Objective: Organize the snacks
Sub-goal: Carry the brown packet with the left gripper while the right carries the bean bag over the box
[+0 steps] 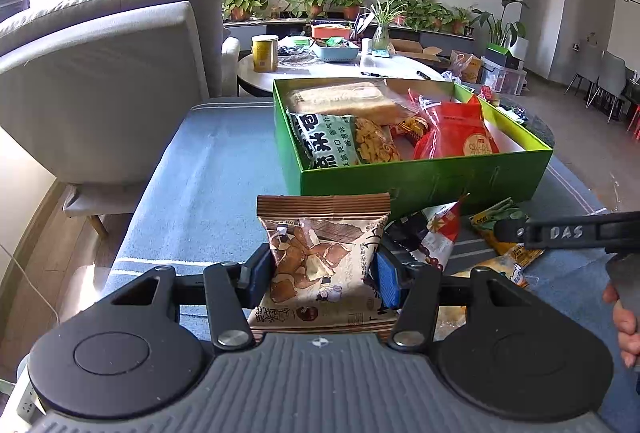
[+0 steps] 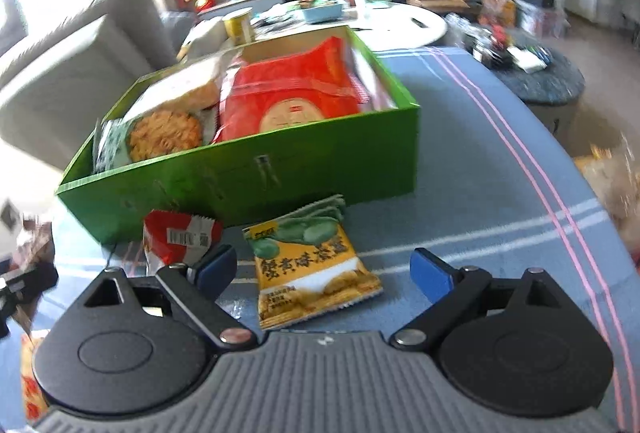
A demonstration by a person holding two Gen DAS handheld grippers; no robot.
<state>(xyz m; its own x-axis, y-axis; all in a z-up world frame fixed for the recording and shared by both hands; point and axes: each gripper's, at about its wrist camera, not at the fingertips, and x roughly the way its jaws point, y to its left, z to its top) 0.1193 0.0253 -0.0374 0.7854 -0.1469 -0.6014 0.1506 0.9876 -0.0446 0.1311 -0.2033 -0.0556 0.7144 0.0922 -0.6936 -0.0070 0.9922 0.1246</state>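
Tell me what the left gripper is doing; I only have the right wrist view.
Observer: The left gripper is shut on a brown bag, on the near side of the green box.
Operator: Can you see who holds the right gripper?
Observer: Only a hand, wrapped round its handle at the right edge of the left wrist view.

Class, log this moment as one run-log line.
left tongs: shut on brown snack packet | right tongs: open over yellow snack packet | green box: part-filled
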